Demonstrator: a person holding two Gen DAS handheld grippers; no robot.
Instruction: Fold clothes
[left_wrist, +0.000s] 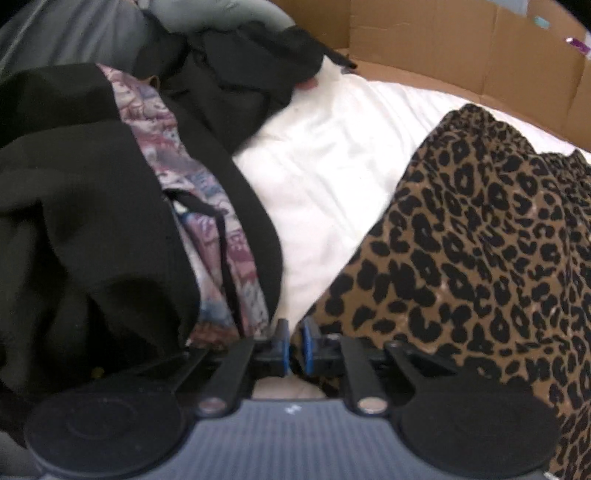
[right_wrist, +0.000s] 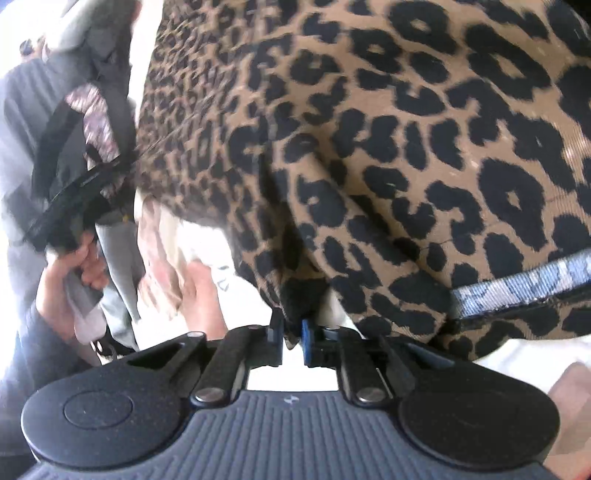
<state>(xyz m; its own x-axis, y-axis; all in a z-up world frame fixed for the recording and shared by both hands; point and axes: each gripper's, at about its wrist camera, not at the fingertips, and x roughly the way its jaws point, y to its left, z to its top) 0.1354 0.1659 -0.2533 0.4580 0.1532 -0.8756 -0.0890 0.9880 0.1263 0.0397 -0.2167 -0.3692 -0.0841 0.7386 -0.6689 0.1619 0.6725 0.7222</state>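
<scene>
In the left wrist view, a heap of dark garments (left_wrist: 85, 206) fills the left side, with a paisley-print cloth (left_wrist: 207, 206) showing between the black folds and a thin black cord lying across it. A white sheet (left_wrist: 317, 173) covers the middle of the surface. To the right lies the leopard-print garment (left_wrist: 480, 229), spread and rumpled, with a cardboard box wall (left_wrist: 461, 48) behind it. The left gripper (left_wrist: 294, 341) stands at the garment's near left edge. Its blue-padded fingers are narrow, with a sliver of gap; whether any cloth is pinched between them cannot be told from this view.

In the right wrist view, a hand (right_wrist: 70, 273) at far left grasps the handle of the other gripper. The leopard-print garment (right_wrist: 369, 147) hangs close before the lens and fills the frame. A pale patterned ribbon (right_wrist: 524, 284) is sewn near its lower right. The right gripper (right_wrist: 292, 334) is closed on a lower edge of the leopard fabric, which runs down between the narrow fingers.

Judgement: the step in hand is handling the leopard garment by its edges, either to spread it flat or to carry one edge over in a fold; the frames fit both. The next move calls for a confirmed hold on the left edge and even tension between both grip points.
</scene>
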